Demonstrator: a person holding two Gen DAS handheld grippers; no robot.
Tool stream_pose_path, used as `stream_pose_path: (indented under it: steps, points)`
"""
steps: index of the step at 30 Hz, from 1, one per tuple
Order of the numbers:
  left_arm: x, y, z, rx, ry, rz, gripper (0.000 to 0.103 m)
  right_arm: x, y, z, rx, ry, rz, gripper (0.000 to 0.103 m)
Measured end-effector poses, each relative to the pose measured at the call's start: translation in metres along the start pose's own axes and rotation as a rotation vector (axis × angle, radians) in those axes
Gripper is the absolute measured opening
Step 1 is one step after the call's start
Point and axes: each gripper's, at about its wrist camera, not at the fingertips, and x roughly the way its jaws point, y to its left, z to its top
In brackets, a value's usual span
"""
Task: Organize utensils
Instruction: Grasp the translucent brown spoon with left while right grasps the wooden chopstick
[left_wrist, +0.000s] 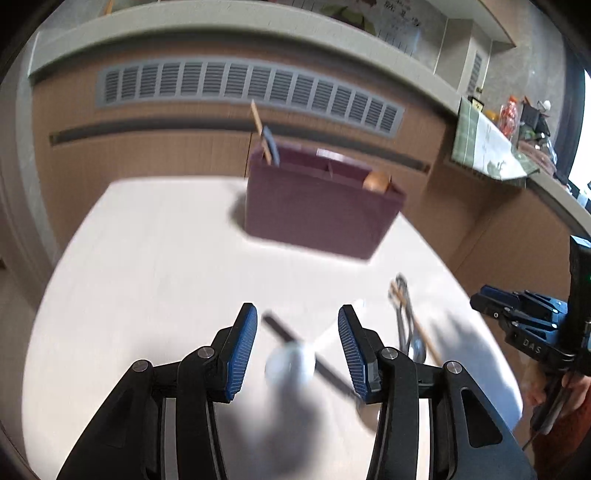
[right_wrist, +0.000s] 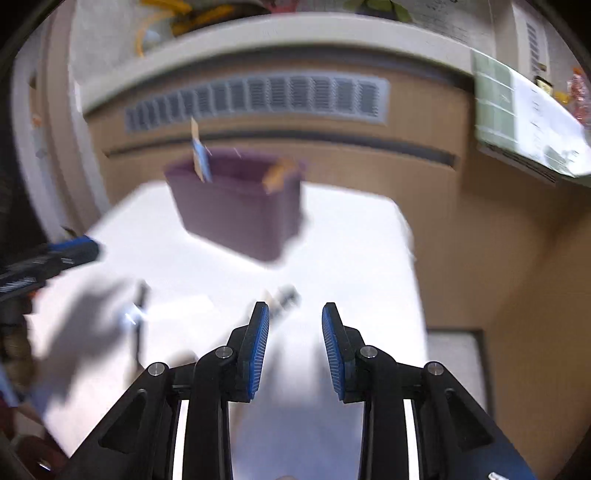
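A purple utensil caddy (left_wrist: 317, 206) stands at the far side of the white table (left_wrist: 147, 258); it also shows in the right wrist view (right_wrist: 240, 206). A wooden stick and a blue handle (left_wrist: 267, 142) stick up at its left end and a wooden spoon (left_wrist: 376, 181) at its right. My left gripper (left_wrist: 297, 321) is open above a white spoon (left_wrist: 291, 363) and a dark-handled utensil (left_wrist: 306, 350) lying on the table. A metal spoon and a wooden chopstick (left_wrist: 410, 325) lie to their right. My right gripper (right_wrist: 295, 317) is open and empty above the table, also seen in the left wrist view (left_wrist: 517, 314).
A wood-panelled wall with a grey vent (left_wrist: 251, 88) runs behind the table. A counter (left_wrist: 491, 147) with clutter stands at the right. The right wrist view is blurred; the left gripper (right_wrist: 48, 258) shows at its left edge.
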Motion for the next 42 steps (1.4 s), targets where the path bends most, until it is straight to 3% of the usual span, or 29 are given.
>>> stream_pose_path:
  steps: [5,10,15,20,23,32,33,37,42]
  points:
    - [-0.005,-0.001,-0.021,0.018,0.053,-0.014,0.047,-0.002,0.001,-0.025,-0.025,0.055,-0.070,0.028]
    - [0.001,-0.033,-0.036,0.086,0.122,-0.098,0.047,-0.011,0.014,-0.035,-0.021,0.041,0.074,0.026]
    - [0.019,-0.073,-0.042,0.189,0.201,-0.175,0.047,-0.003,0.015,-0.037,0.031,0.087,0.112,0.026]
    - [0.051,-0.084,-0.033,0.167,0.271,-0.168,0.046,-0.010,0.001,-0.046,0.062,0.066,0.031,0.026]
    - [0.068,-0.088,-0.030,0.159,0.318,-0.162,0.044,-0.011,-0.006,-0.050,0.085,0.060,0.035,0.026]
    - [0.078,-0.084,-0.020,0.089,0.365,-0.137,0.043,-0.007,-0.008,-0.048,0.127,0.040,0.063,0.026]
    - [0.078,-0.086,-0.020,0.095,0.365,-0.140,0.037,-0.006,-0.007,-0.047,0.128,0.037,0.065,0.026]
    - [0.074,-0.088,-0.026,0.128,0.321,-0.149,0.034,-0.001,-0.001,-0.040,0.132,0.047,0.131,0.026]
    - [0.052,-0.064,-0.026,0.052,0.263,-0.146,0.034,0.018,0.010,-0.030,0.098,0.112,0.138,0.026]
